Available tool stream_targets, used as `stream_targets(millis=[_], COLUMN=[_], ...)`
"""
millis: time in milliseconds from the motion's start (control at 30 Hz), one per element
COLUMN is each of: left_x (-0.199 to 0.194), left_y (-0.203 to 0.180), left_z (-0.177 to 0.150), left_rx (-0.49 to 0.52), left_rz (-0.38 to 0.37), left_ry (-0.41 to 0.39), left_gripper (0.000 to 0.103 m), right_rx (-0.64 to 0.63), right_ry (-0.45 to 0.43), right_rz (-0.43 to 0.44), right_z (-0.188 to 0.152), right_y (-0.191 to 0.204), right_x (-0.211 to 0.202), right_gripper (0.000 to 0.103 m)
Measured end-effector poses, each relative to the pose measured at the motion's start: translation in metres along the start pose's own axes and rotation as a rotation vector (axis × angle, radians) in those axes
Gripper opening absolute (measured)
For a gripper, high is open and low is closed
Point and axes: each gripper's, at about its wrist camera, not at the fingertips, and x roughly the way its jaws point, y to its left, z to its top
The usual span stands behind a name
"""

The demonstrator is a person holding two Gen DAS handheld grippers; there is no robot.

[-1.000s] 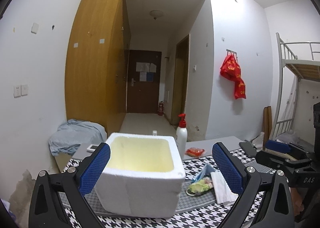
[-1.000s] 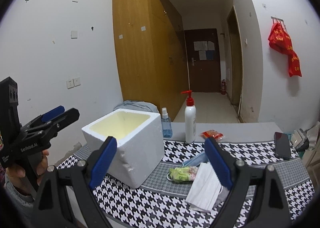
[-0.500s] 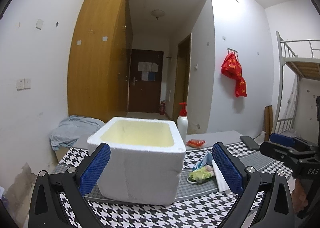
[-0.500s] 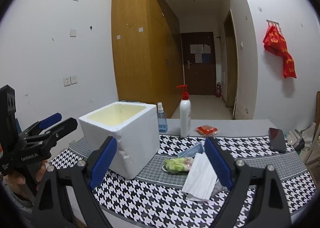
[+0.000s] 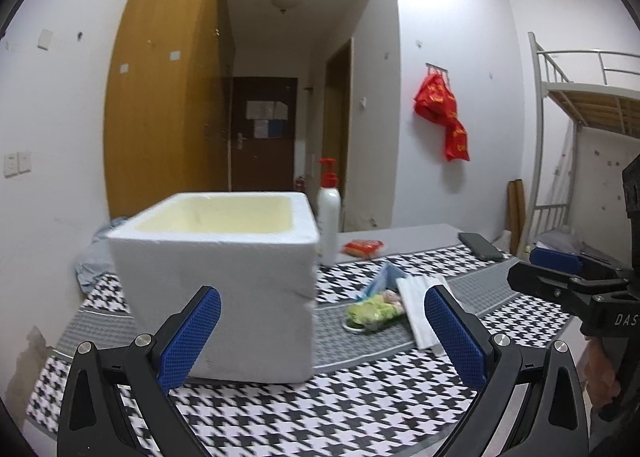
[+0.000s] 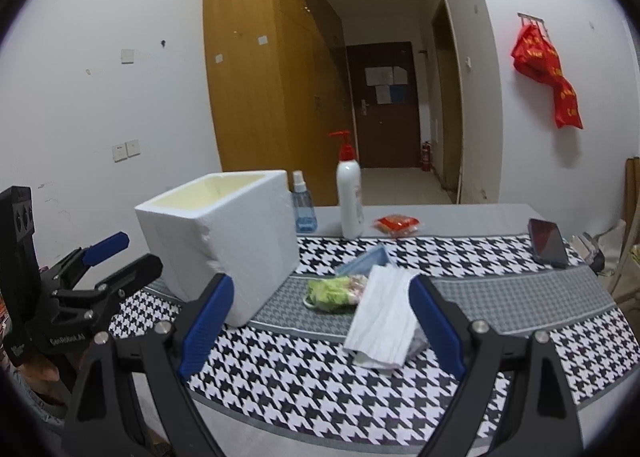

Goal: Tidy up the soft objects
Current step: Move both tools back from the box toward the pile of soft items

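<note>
A white foam box (image 5: 224,289) (image 6: 224,233) stands open-topped on the houndstooth cloth (image 6: 320,385). To its right lie a white face mask (image 6: 384,321) (image 5: 420,305), a small green patterned soft item (image 6: 334,293) (image 5: 374,311) and a blue mask (image 6: 364,261) behind them. My left gripper (image 5: 322,333) is open, low in front of the box, nothing between its blue pads. My right gripper (image 6: 320,321) is open just short of the white mask and green item, holding nothing.
A red-pump lotion bottle (image 6: 350,193), a small blue spray bottle (image 6: 302,205) and a red packet (image 6: 398,224) stand behind the cloth. A black phone (image 6: 548,245) lies at the right. A bunk bed (image 5: 580,105) stands on the far right, a wardrobe (image 6: 260,89) behind the box.
Both grippers have sunk toward the table; the box top now appears nearly level with the left view and its interior is mostly hidden. Jaws have stayed wide apart.
</note>
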Motion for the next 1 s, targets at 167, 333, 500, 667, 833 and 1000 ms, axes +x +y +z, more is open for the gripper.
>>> stream_targets(millis=[167, 333, 500, 667, 833, 1000], left_x=[0.012, 0.021, 0.033, 0.041, 0.050, 0.059], left_y=[-0.011, -0.023, -0.030, -0.035, -0.045, -0.053], left_z=[-0.004, -0.006, -0.007, -0.008, -0.008, -0.009], left_rx=[-0.001, 0.017, 0.025, 0.030, 0.044, 0.062], left_rz=[-0.046, -0.078, -0.096, -0.124, -0.146, -0.156], left_ry=[0.029, 0.049, 0.072, 0.094, 0.118, 0.143], left_gripper=[0.102, 0.102, 0.102, 0.102, 0.102, 0.102], right_rx=[0.021, 0.038, 0.046, 0.066, 0.074, 0.089], right_ry=[0.015, 0.034, 0.045, 0.061, 0.080, 0.096], right_rz=[-0.052, -0.074, -0.099, -0.119, -0.133, -0.136], right_z=[-0.009, -0.015, -0.019, -0.024, -0.029, -0.034], right_y=[-0.014, -0.025, -0.035, -0.045, -0.053, -0.062], right_x=[-0.002, -0.003, -0.001, 0.002, 0.003, 0.005], right_gripper=[0.092, 0.092, 0.092, 0.092, 0.092, 0.092])
